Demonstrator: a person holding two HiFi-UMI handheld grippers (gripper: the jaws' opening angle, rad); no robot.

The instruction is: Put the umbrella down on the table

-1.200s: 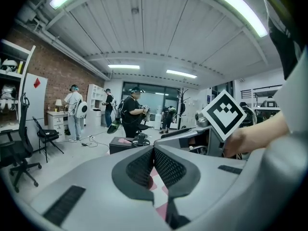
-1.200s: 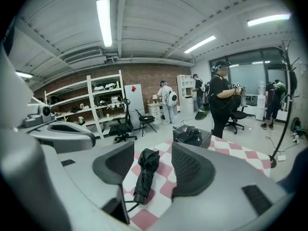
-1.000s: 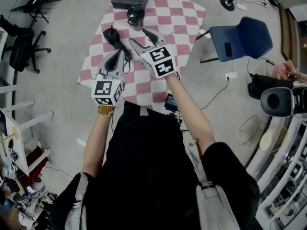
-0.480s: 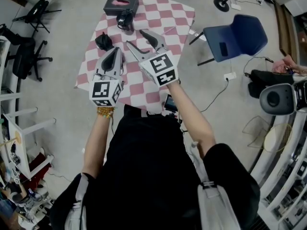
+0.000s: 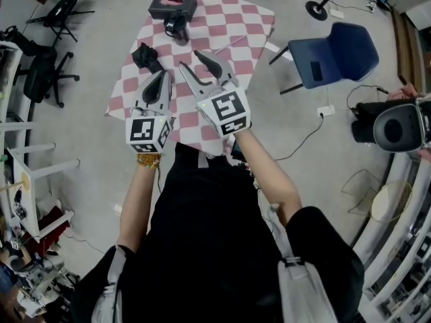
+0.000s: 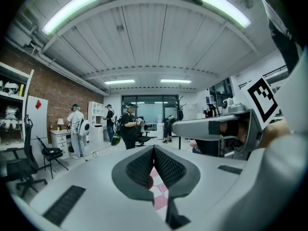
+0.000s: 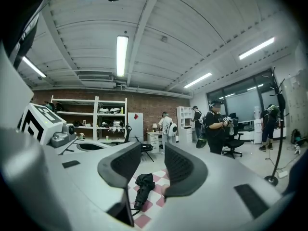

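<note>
Two grippers are held over the near half of the checked counter (image 5: 250,27). Your left gripper (image 5: 163,79) has its fingers pressed together with nothing in them. Your right gripper (image 5: 196,62) has its fingers apart; they have just been closing, and nothing sits between them.

The umbrella (image 5: 144,55), folded and black, lies on the counter at about 11 o'clock from your left gripper, apart from both grippers. At 12 o'clock sits a small black item (image 5: 176,24), and past it, at the far edge, a black box (image 5: 173,5) with pink showing in its top. A blue chair (image 5: 335,52) stands on the floor at 2 o'clock, and black office chairs (image 5: 40,73) at 9 o'clock.

Only the right gripper view looks along the fingers at the umbrella, down on the cloth. The left gripper view shows just a sliver of checks there. Both gripper views show people (image 6: 129,129) standing across the room, beyond the head view's reach.
</note>
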